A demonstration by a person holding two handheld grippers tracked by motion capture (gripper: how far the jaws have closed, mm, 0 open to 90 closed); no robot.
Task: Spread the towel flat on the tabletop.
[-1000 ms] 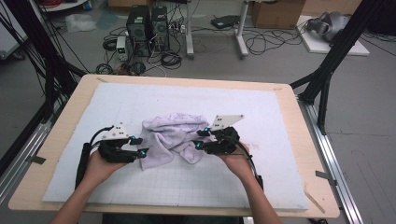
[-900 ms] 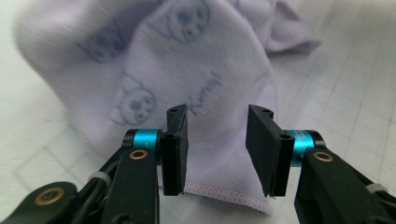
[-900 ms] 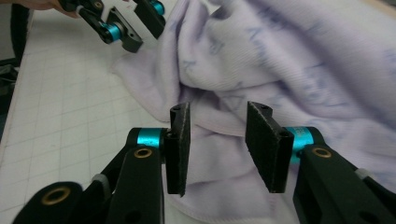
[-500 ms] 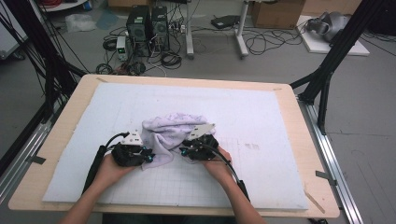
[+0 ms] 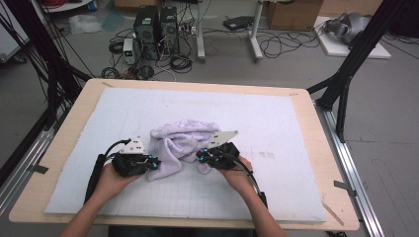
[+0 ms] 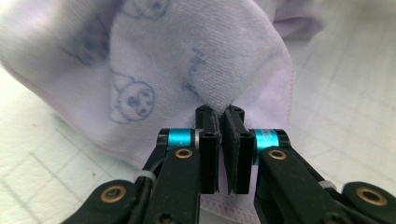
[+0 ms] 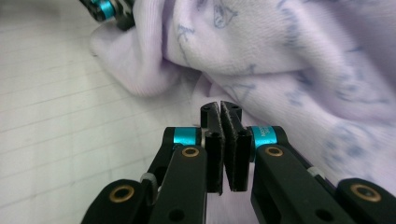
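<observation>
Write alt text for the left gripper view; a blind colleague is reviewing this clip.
The left gripper has its two black jaws closed on a fold of a pale lilac towel printed with small cartoon faces. The towel lies bunched on a white gridded mat.

Far side of cloth (image 7: 327,70) blurred in right gripper view; cloth edge between pads hidden behind right gripper (image 7: 221,112).

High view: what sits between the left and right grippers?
The crumpled lavender cloth spans the stretch between left gripper and right gripper; both are shut on it.
</observation>
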